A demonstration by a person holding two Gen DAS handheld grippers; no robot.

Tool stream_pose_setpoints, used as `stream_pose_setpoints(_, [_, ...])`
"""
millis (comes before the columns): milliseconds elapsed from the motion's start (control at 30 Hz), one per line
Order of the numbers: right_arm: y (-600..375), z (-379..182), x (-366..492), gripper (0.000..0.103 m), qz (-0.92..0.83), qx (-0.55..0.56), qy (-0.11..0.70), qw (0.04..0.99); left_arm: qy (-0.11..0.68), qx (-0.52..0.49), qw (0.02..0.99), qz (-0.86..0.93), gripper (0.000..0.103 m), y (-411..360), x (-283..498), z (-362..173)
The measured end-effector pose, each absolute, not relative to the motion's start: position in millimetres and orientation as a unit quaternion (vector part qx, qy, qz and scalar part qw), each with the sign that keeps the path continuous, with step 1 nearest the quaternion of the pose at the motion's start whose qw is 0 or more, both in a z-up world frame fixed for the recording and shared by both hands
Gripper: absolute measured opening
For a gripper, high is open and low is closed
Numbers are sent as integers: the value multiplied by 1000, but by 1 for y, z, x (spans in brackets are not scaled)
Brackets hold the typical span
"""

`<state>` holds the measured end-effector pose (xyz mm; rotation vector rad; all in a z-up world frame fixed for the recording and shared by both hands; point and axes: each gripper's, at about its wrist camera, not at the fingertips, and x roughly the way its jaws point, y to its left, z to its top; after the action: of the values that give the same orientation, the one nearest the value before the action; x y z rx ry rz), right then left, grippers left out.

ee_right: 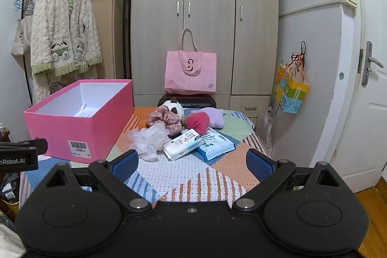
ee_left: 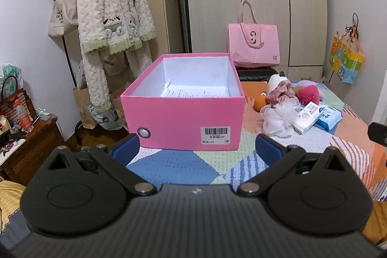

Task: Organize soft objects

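An open pink box point(ee_left: 183, 120) point(ee_right: 72, 127) stands on the patchwork bedspread point(ee_left: 174, 163) point(ee_right: 174, 173), holding only a sheet of paper. To its right lies a heap of soft things: a white mesh puff point(ee_left: 278, 117) point(ee_right: 150, 137), a floral scrunchie point(ee_right: 167, 119), a red sponge point(ee_left: 307, 93) point(ee_right: 197, 122), a lilac plush point(ee_right: 212, 116), a panda toy point(ee_right: 173, 106), a tissue pack point(ee_left: 306, 118) point(ee_right: 183, 146) and a blue wipes pack point(ee_left: 329, 116) point(ee_right: 215, 143). My left gripper point(ee_left: 197, 149) is open just before the box. My right gripper point(ee_right: 192, 165) is open, short of the heap.
A pink tote bag point(ee_right: 191, 74) sits on a dark case against the wardrobe point(ee_right: 205, 16). A clothes rack with a fluffy robe point(ee_left: 113, 16) stands at the left, beside a wooden side table point(ee_left: 26, 149). A door point(ee_right: 362, 88) is at the right.
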<state>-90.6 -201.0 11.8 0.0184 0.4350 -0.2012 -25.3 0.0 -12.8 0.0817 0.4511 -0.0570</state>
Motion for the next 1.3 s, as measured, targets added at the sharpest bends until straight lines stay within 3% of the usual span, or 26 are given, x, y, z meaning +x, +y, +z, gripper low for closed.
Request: stream_pose_setpoints(1300, [-215, 21, -89, 98, -91, -3, 201, 975, 238, 33, 969, -53, 103, -5, -22, -9])
